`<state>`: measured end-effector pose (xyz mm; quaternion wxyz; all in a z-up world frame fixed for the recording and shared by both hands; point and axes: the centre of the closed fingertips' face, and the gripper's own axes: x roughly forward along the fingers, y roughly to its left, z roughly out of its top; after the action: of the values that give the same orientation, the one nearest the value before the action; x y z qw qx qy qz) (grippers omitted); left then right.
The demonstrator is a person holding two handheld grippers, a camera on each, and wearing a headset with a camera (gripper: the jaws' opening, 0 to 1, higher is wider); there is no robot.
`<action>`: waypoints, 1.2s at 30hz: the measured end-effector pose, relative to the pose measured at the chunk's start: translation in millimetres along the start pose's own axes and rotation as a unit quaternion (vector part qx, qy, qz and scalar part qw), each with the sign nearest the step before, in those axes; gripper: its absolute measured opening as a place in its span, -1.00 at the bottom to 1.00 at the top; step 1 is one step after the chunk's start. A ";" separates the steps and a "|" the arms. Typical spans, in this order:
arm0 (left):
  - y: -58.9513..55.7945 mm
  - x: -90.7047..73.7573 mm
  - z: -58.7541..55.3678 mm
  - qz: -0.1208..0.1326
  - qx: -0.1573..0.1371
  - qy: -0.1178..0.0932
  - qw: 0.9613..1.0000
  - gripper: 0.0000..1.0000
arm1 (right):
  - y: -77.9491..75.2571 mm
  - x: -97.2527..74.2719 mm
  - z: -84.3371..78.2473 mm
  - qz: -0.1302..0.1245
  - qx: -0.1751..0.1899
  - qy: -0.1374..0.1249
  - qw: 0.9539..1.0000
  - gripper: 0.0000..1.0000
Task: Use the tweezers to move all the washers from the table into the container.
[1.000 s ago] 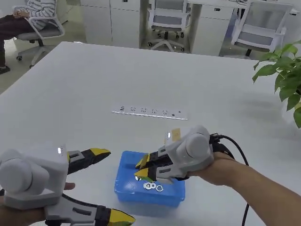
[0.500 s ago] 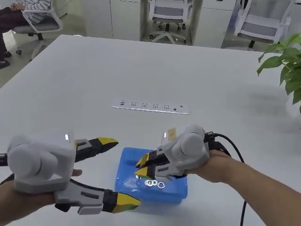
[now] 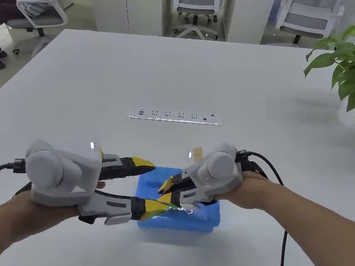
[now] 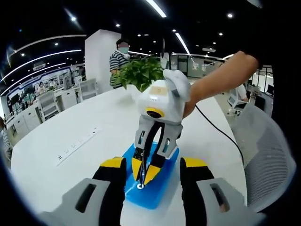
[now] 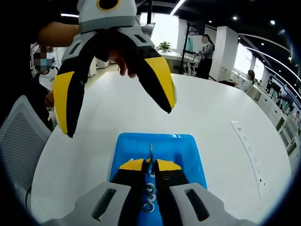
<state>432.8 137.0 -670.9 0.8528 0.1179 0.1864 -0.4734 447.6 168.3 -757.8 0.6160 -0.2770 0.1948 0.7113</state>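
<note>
Setting: a wide white table (image 3: 233,72) in an office, with chairs (image 3: 194,14) along the top edge of the head view.
Container: a shallow blue container (image 5: 123,141) sits low and centre in the head view, on the table between the two grippers.
Washers: several small metal washers (image 5: 149,189) lie inside the container, near the bottom centre of the right gripper view, just beneath the jaws.
Right gripper: the right gripper (image 3: 169,193) is right of centre in the head view, tilted down over the container. Its jaws are pinched tight on the tweezers (image 5: 151,153).
Tweezers: thin and metal, they stick out from between the yellow jaw tips and point into the container. In the left gripper view their tip comes down at one washer; whether they grip it cannot be told.
Left gripper: the left gripper (image 3: 148,185) is at the lower left of the head view, with its jaws spread wide and grasping nothing. Its yellow tips reach over the container's left edge.
Power strip: a flat white power strip (image 3: 175,117) lies across the middle of the head view, beyond the container.
Plant: green leaves (image 3: 338,61) show at the right edge of the head view.
Cable: a black cable (image 3: 272,172) trails from the right gripper toward the lower right.
</note>
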 end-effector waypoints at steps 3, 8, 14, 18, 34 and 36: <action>2.8 2.7 -0.8 -0.003 0.002 0.001 1.000 -0.25 | 1.1 1.0 -0.1 0.002 -0.002 0.000 1.000 -0.82; 6.1 6.2 1.0 -0.007 0.002 0.000 1.000 -0.48 | 0.8 2.2 1.0 0.005 -0.007 0.004 1.000 -0.82; 9.0 11.4 0.4 -0.010 0.014 0.005 1.000 -0.62 | 1.7 3.8 2.3 0.007 -0.010 0.004 1.000 -0.82; 13.5 14.4 -5.9 -0.007 0.028 0.019 0.999 -0.72 | 1.7 3.9 2.3 0.008 -0.012 0.003 1.000 -0.82; 18.4 15.5 -13.7 -0.018 0.047 0.034 0.998 -0.88 | 2.6 4.4 2.6 0.012 -0.014 0.003 1.000 -0.81; 17.3 15.4 -13.1 -0.019 0.051 0.036 0.998 -0.89 | 3.0 4.5 2.7 0.012 -0.016 0.003 1.000 -0.81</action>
<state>452.3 139.3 -688.9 0.8295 0.1743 0.1945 -0.4936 443.9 172.8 -758.8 0.6021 -0.2863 0.1885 0.7211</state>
